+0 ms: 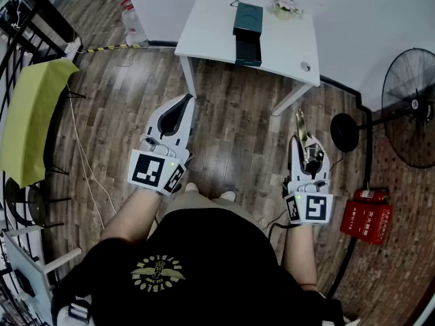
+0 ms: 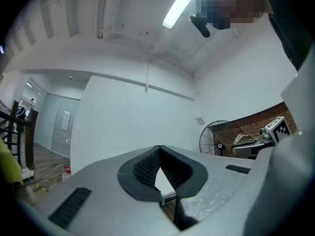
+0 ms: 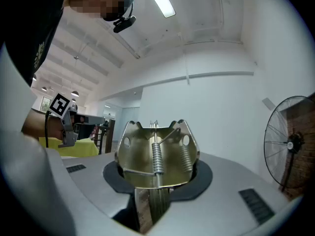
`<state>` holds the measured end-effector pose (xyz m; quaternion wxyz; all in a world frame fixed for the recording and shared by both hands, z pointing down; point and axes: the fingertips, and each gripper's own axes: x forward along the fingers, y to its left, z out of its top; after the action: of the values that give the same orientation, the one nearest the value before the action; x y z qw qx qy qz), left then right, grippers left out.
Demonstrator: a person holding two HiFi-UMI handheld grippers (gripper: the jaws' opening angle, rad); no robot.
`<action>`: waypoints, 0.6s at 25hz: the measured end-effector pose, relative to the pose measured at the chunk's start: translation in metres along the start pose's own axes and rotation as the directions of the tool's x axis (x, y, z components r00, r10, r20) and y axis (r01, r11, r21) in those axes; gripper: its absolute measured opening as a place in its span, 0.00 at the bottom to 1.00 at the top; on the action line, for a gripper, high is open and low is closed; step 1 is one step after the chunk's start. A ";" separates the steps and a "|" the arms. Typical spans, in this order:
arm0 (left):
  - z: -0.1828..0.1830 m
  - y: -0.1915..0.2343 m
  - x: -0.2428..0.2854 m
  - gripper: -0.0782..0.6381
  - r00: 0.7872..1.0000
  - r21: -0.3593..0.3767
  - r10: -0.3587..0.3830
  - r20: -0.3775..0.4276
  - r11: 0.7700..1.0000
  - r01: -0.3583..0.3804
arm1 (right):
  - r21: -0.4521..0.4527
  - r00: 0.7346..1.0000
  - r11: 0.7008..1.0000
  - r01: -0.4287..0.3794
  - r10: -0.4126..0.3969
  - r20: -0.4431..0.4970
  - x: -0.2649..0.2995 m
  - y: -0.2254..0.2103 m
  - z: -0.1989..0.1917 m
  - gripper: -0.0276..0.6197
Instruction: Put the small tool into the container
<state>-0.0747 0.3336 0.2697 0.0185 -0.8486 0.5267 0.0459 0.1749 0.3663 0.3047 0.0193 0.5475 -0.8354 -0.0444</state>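
1. Metal, brass-toned sheet with a coil spring down the middle: that's the small tool (image 3: 156, 156), clamped in my right gripper (image 3: 157, 178), whose jaws close on its lower part.
2. Tool is well short of the white table (image 1: 211, 26), on the table's near side and off toward its right end, over wooden floor.
3. Container (image 1: 247, 31), a dark teal box, sits on the table near the middle of the top. Its front part looks slid out toward the table's near edge, but I can't tell whether it's open on top.
4. My left gripper (image 2: 158, 168) has its jaws together with nothing between the pads. It's also held short of the table, off its left end.
5. Handling, my guess: stiff, fairly light, not fragile. Smooth plated faces will be slippery on the pads.
6. The spring means squeezing across the two wings could make it snap or shift. Better to pinch the flat lower stem, as I do now.
7. The wide top sticks out past the jaws, so it reaches the container first. I'd watch that it doesn't catch the box edge.
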 end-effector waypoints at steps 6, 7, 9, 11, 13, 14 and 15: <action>-0.011 -0.026 -0.001 0.12 1.000 0.015 0.000 0.000 1.000 0.000 | 0.003 1.000 1.000 -0.007 0.007 0.003 -0.007 -0.024 -0.006 0.24; -0.011 -0.030 -0.002 0.12 1.000 0.023 -0.003 -0.001 1.000 0.003 | 0.011 1.000 1.000 -0.004 0.004 0.005 -0.007 -0.028 -0.006 0.24; -0.012 -0.034 -0.004 0.12 1.000 0.043 -0.005 -0.005 0.999 0.005 | 0.026 1.000 1.000 -0.001 0.001 0.010 -0.005 -0.033 -0.006 0.24; -0.014 -0.035 -0.005 0.12 1.000 0.055 -0.002 -0.014 0.998 0.003 | 0.030 1.000 1.000 -0.003 0.002 0.014 -0.002 -0.036 -0.005 0.24; -0.017 -0.032 -0.004 0.12 1.000 0.056 0.003 -0.022 0.998 -0.002 | 0.030 1.000 1.000 -0.007 0.006 0.018 0.004 -0.038 -0.005 0.24; -0.019 -0.030 -0.002 0.12 1.000 0.054 0.005 -0.026 0.999 -0.004 | 0.030 1.000 1.000 -0.009 0.009 0.020 0.006 -0.039 -0.004 0.24; -0.021 -0.029 -0.001 0.12 1.000 0.052 0.007 -0.030 0.999 -0.005 | 0.028 1.000 1.000 -0.012 0.011 0.020 0.008 -0.039 -0.004 0.24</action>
<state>-0.0479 0.3460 0.2904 0.0325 -0.8469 0.5305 0.0194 0.2077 0.3438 0.3051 0.0036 0.5423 -0.8393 -0.0378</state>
